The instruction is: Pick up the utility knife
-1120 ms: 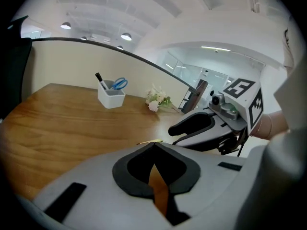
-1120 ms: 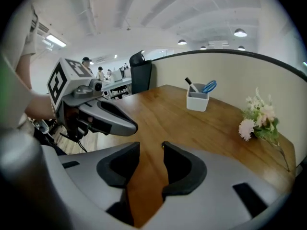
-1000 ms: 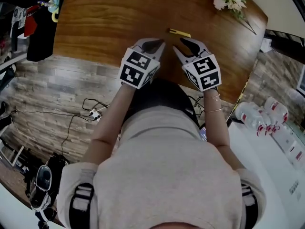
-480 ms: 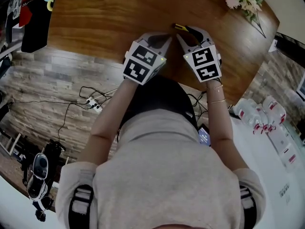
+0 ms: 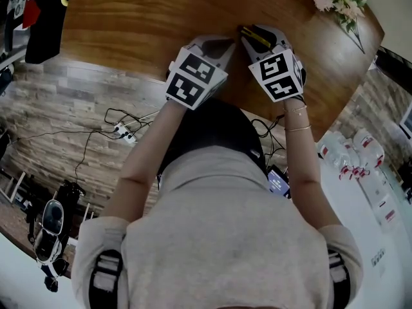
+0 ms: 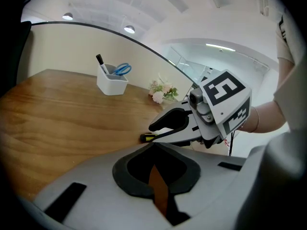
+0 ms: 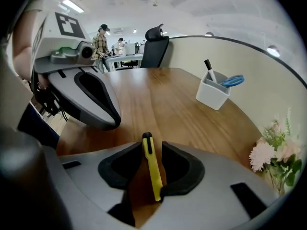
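Near the table (image 5: 129,31) edge the left gripper (image 6: 153,146) sits with tips together, empty; just right of it the right gripper (image 7: 152,145) stands spread astride the yellow utility knife (image 7: 152,171), which lies on the wood; reach apparently done; squeeze and lift remain.

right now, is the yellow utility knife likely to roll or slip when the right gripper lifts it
Probably stiff and light: the utility knife is slim and straight. It looks flat-sided, so rolling seems unlikely. Its smooth plastic may slip in the right gripper.

Office: wooden table (image 7: 163,104), swivel chair (image 7: 156,47), pen holder (image 7: 212,96), people (image 7: 101,44) at far desks (image 7: 125,57).
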